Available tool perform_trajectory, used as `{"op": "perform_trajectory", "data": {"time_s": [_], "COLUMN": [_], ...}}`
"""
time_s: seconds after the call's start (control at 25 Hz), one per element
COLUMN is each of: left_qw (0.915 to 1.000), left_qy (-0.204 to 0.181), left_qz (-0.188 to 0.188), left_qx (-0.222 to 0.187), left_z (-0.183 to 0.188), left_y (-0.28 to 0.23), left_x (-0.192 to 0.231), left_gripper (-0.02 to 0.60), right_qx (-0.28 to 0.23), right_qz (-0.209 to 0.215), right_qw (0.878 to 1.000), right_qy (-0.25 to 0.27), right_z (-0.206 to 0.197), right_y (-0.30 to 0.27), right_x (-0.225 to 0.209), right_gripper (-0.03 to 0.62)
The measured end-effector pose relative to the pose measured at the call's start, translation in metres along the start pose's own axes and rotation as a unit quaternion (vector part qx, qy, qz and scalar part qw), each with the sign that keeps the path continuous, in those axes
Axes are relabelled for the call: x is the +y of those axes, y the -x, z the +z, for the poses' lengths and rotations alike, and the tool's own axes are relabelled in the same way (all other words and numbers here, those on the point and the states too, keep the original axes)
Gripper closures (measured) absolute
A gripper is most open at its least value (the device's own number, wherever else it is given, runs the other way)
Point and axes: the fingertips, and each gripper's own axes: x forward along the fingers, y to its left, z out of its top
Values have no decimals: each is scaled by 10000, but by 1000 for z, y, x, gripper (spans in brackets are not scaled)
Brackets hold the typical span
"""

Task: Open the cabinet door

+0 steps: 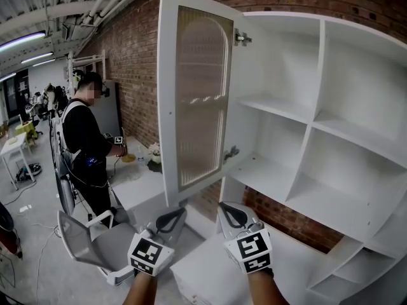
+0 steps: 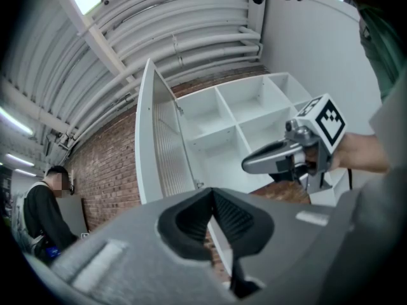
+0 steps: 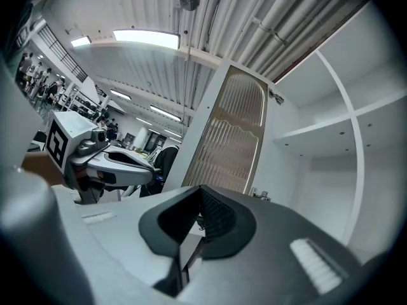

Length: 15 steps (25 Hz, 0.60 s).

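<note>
Above the two grippers, the cabinet door [image 1: 197,100] stands swung wide off the white cabinet [image 1: 331,138], its shelves bare. The left gripper [image 1: 170,220] and right gripper [image 1: 234,216] hang below it, each with jaws pressed together on nothing (neither touches the door). The job looks done to me; any further push belongs on the free edge, gently, sparing the hinges [image 1: 241,39].

No legible text, labels or numbers anywhere.
</note>
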Motion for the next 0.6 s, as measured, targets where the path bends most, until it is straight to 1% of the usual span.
{"op": "perform_trajectory", "data": {"time_s": [0.6], "left_qw": [10000], "left_qy": [39], "left_qz": [31], "left_qx": [34], "left_z": [-6], "left_y": [-1], "left_x": [1], "left_gripper": [580], "right_qx": [66], "right_qz": [29], "right_qw": [10000], "right_qy": [-21], "right_z": [-7], "right_y": [-2], "right_x": [-2], "right_gripper": [591]}}
